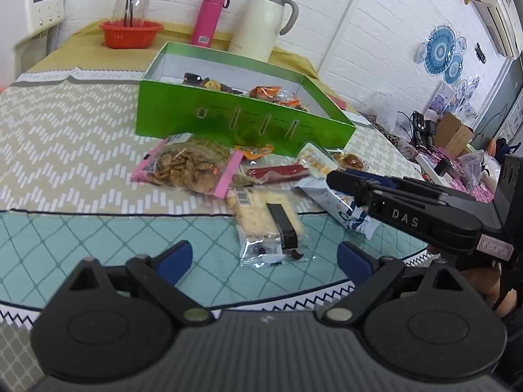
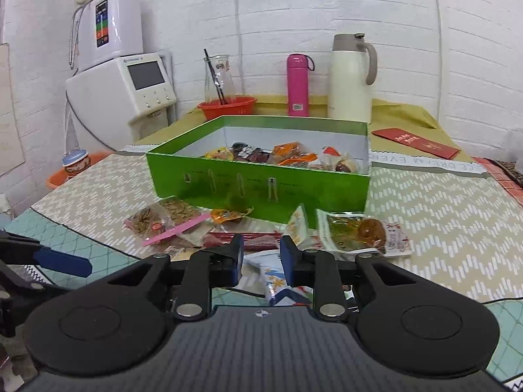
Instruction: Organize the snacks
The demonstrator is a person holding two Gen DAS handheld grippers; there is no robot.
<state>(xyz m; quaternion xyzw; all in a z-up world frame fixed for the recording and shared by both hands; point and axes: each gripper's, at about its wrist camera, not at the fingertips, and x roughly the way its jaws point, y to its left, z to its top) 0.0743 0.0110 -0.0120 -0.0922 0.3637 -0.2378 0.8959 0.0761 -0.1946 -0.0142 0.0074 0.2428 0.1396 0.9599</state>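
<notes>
An open green box [image 1: 228, 121] [image 2: 261, 183] stands mid-table with several wrapped snacks inside. More snacks lie in front of it: a pink-edged bag of chips [image 1: 186, 166], a red stick [image 1: 278, 171], a cracker packet [image 1: 268, 222], a blue-and-white packet [image 1: 340, 202] [image 2: 281, 284] and a clear pack with a brown cake [image 2: 359, 232]. My left gripper [image 1: 264, 258] is open, low at the near edge, with the cracker packet just ahead of its gap. My right gripper [image 2: 261, 254] [image 1: 336, 178] hovers over the blue-and-white packet, jaws narrowly apart, with nothing visibly pinched.
Behind the box stand a cream thermos jug [image 2: 351, 78], a pink bottle [image 2: 298, 85] and a glass carafe in an orange basin [image 2: 225, 104]. A red envelope [image 2: 418, 143] lies at the back right. White appliances [image 2: 130, 81] stand left of the table, clutter [image 1: 451, 143] right of it.
</notes>
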